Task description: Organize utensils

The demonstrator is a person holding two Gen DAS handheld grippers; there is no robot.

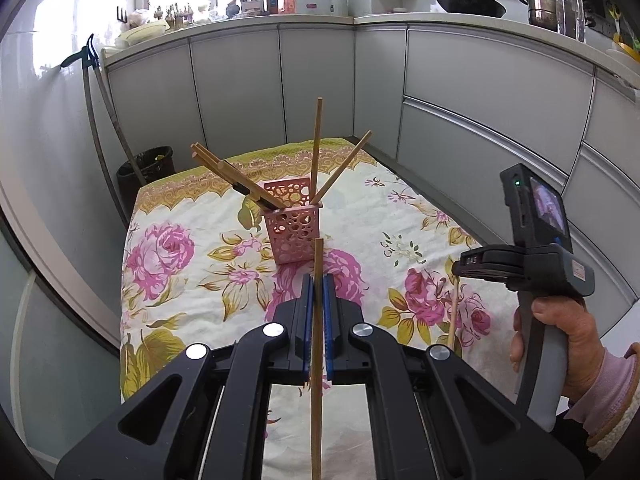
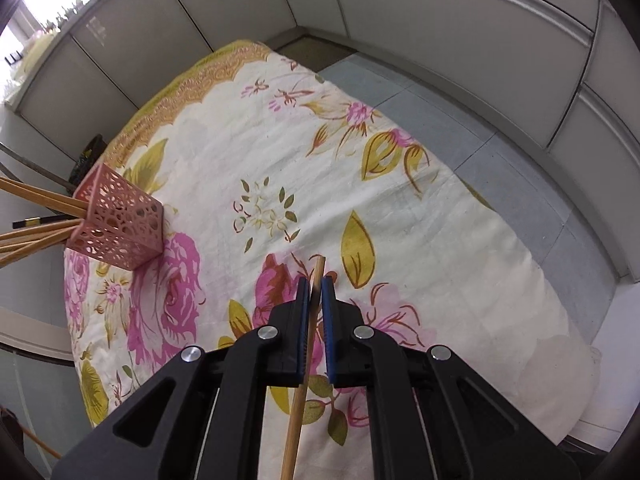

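A pink perforated holder [image 1: 291,226] stands on the floral cloth with several wooden chopsticks [image 1: 317,144] leaning out of it. My left gripper [image 1: 318,280] is shut on one wooden chopstick [image 1: 317,360], held upright in front of the holder. In the right wrist view my right gripper [image 2: 316,284] is shut on another wooden chopstick [image 2: 306,364], above the cloth and to the right of the holder [image 2: 120,226]. The left wrist view shows the right gripper [image 1: 460,270] at the right with that chopstick [image 1: 454,312] hanging below it, a hand on its handle.
The floral cloth [image 1: 192,272] covers a small table ringed by grey cabinet fronts [image 1: 480,92]. A dark bin [image 1: 150,168] with long sticks stands beyond the table's far left corner. The worktop above holds a pan [image 1: 468,0], pots and jars.
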